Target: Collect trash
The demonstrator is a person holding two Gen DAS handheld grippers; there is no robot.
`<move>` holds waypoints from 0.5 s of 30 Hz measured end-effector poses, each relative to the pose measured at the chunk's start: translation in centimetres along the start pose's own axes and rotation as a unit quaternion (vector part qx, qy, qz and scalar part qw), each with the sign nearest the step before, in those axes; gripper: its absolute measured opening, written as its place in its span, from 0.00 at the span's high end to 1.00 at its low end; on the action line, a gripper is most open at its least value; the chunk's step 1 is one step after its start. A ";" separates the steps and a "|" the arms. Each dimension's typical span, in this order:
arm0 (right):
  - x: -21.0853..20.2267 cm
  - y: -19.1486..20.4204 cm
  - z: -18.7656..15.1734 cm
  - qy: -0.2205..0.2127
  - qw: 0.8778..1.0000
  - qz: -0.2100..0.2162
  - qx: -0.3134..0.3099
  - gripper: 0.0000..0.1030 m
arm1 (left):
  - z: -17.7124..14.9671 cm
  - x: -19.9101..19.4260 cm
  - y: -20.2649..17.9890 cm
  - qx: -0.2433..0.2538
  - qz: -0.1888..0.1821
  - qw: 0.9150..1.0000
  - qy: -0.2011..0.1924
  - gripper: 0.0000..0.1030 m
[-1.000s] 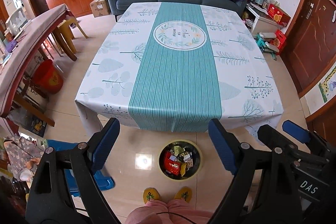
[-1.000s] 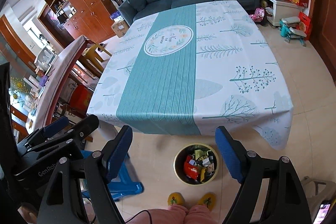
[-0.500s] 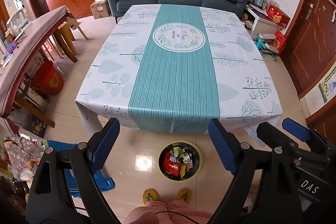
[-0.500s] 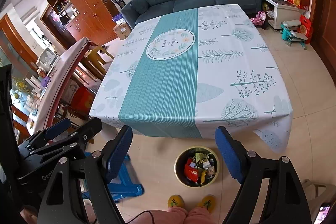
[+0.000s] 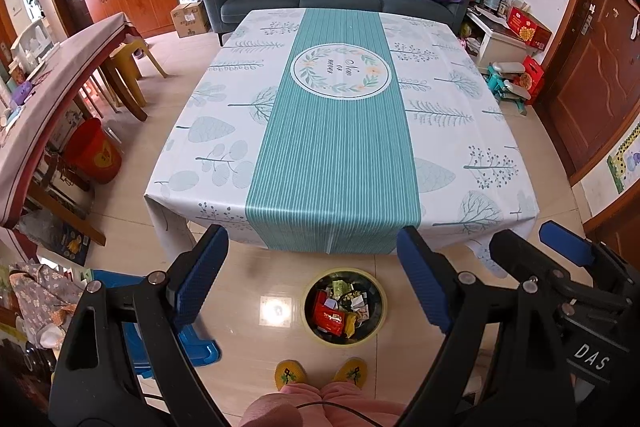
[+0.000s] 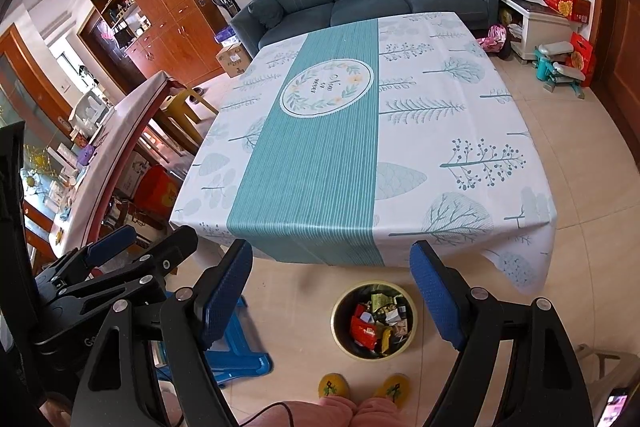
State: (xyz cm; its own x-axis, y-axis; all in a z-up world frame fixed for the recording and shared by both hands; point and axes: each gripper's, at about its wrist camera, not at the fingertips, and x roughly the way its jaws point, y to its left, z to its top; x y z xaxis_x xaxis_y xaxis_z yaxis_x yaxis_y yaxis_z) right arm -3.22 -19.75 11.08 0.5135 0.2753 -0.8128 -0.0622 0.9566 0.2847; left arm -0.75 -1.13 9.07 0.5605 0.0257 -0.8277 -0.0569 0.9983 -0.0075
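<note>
Here the trash [image 5: 340, 311] fills the bin [image 5: 379, 323] on the floor before the counter [image 5: 224, 131]: light, crinkly, slippery wrappers, best pinched by an edge. Left claw [image 5: 312, 279] and right claw [image 6: 331, 291] gape empty.

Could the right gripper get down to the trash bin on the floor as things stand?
Probably yes. The right gripper is open and empty, and the bin sits on bare floor just past the table edge, in front of the person's slippers, with nothing above it.
</note>
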 end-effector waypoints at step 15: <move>-0.1 0.1 -0.1 0.001 1.000 0.000 0.000 0.20 | 0.0 0.0 -0.1 0.000 0.001 1.000 0.000 0.18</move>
State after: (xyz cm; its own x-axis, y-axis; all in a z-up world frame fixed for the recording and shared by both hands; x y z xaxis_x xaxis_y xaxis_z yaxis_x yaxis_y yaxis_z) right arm -3.37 -19.71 11.13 0.5115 0.2754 -0.8139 -0.0622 0.9566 0.2847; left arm -0.74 -1.27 9.04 0.5602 0.0269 -0.8279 -0.0571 0.9983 -0.0062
